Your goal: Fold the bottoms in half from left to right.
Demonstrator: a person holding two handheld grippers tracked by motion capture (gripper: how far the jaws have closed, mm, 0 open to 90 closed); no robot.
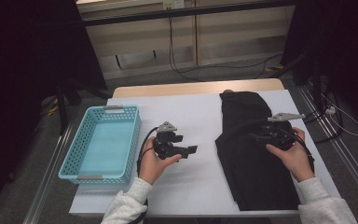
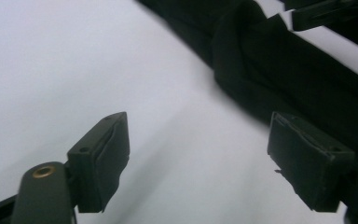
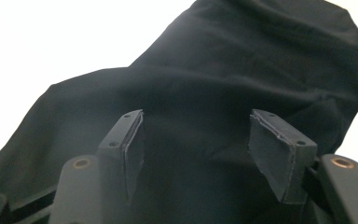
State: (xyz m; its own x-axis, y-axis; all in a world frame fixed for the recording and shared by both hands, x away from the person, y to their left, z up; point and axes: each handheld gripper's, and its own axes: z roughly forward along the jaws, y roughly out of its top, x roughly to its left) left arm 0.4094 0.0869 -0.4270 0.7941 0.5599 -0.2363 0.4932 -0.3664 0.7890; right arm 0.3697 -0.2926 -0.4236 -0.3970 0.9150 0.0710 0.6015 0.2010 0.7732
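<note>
Sleeves at near edge of bench [image 1: 186,107], white top sheet; hands come up from bottom of high view. L claw [image 1: 189,150] held over bare white area, mid-bench, jaws apart w/ nothing between them; in left gripper view both pads [image 2: 109,158] hang over plain white surface, dark cloth edge just beyond. R claw [image 1: 256,135] sits over black garment [image 1: 247,154], jaws spread, cloth under them but not pinched; right gripper view shows pads [image 3: 279,154] clear of fabric.

Garment: black, matte, no print visible. Lies on R half of bench, long axis near-to-far, reaching from near edge almost to far edge. Near part broad and flat, roughly rectangular. Far part narrower, rounded, w/ soft folds and a raised ridge running across it. L edge bulges toward mid-bench. Texture too dark to tell seams.

Turquoise basket [image 1: 86,126], perforated walls, on L edge of bench, well apart from garment.
</note>
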